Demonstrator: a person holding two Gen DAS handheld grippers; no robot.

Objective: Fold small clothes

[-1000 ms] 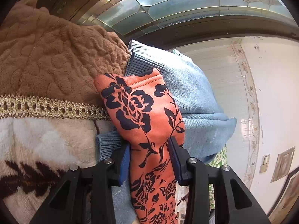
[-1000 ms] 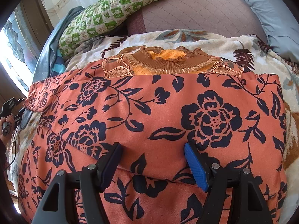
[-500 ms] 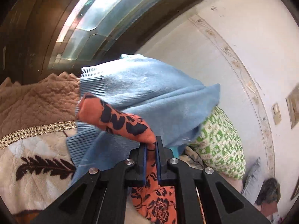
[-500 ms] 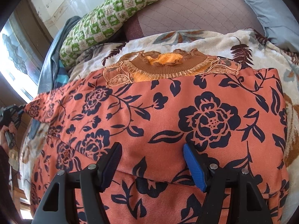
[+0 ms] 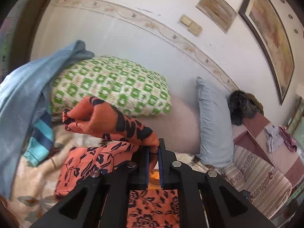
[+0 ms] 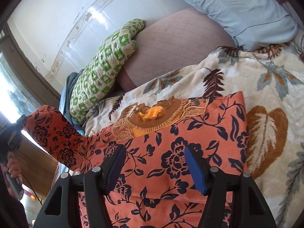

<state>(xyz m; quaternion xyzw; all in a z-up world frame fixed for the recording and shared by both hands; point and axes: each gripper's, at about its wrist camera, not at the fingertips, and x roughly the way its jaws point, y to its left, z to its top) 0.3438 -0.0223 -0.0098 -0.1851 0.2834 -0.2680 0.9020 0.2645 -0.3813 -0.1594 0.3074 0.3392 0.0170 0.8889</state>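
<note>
While the left gripper (image 5: 153, 150) pinches the orange floral top's sleeve (image 5: 112, 121) mid-frame, lifted off the bed's blanket (image 6: 266, 79), the right gripper (image 6: 154, 167) hangs spread over the top (image 6: 190, 152), lower centre.

Beyond the orange floral garment (image 6: 190, 152), the leafy blanket (image 6: 269, 87) lies bare to the right, giving a claw open room to pass. At the far side the way is blocked by a green checked pillow (image 6: 102, 72), a mauve quilted cushion (image 6: 171, 49) and a pale blue pillow (image 6: 237, 5) against the wall. On the left, the lifted sleeve (image 6: 53, 133) crosses the gap beside a heap of blue clothes (image 5: 24, 98).
</note>
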